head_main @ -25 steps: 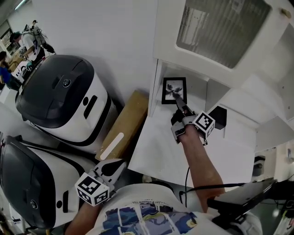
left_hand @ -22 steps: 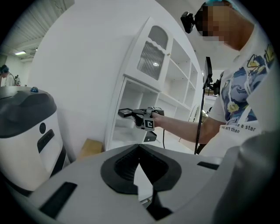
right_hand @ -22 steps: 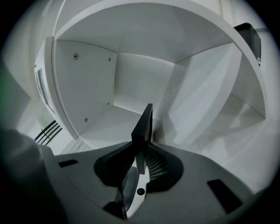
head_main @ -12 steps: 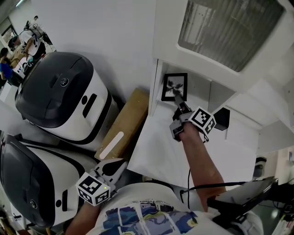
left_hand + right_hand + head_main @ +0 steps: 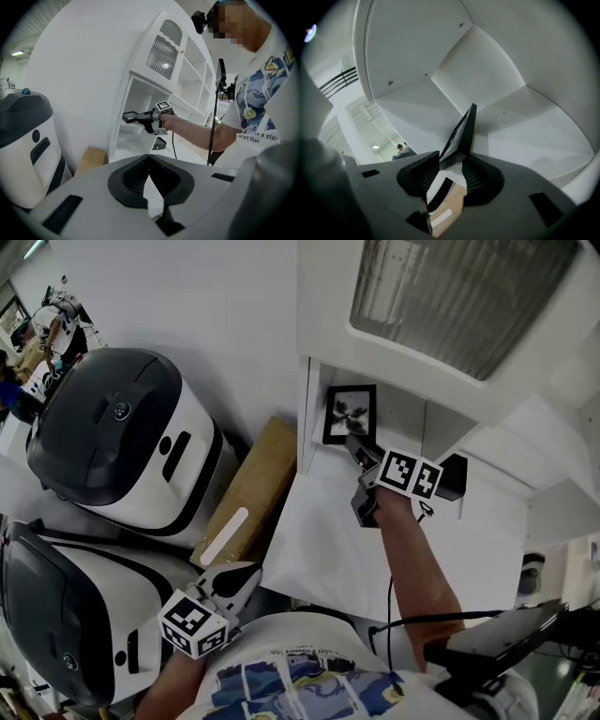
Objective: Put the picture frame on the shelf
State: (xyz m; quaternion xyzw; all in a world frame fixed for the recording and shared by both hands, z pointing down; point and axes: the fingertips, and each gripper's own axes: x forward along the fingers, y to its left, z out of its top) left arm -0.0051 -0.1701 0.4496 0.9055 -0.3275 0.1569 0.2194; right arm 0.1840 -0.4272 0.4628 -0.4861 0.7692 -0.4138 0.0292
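Observation:
A black picture frame (image 5: 349, 413) with a grey print stands upright in the left compartment of the white shelf (image 5: 319, 521), near its back wall. My right gripper (image 5: 356, 448) reaches in at the frame's lower edge. In the right gripper view the frame (image 5: 461, 133) rises edge-on between the jaws of this gripper (image 5: 450, 161); the jaws are opening and gaps show on both sides of it. My left gripper (image 5: 239, 577) hangs low beside my body, shut and empty (image 5: 149, 159). The left gripper view shows the frame (image 5: 130, 116) at the shelf from the side.
Two large black-and-white machines (image 5: 122, 427) (image 5: 56, 615) stand left of the shelf, with a cardboard box (image 5: 248, 493) leaning between them and it. A small black object (image 5: 452, 476) sits in the neighbouring compartment. A ribbed-glass cabinet door (image 5: 450, 287) is above.
The right hand has pushed a little deeper into the compartment with the frame. Its jaws have spread apart around the frame. The left gripper has stayed put.

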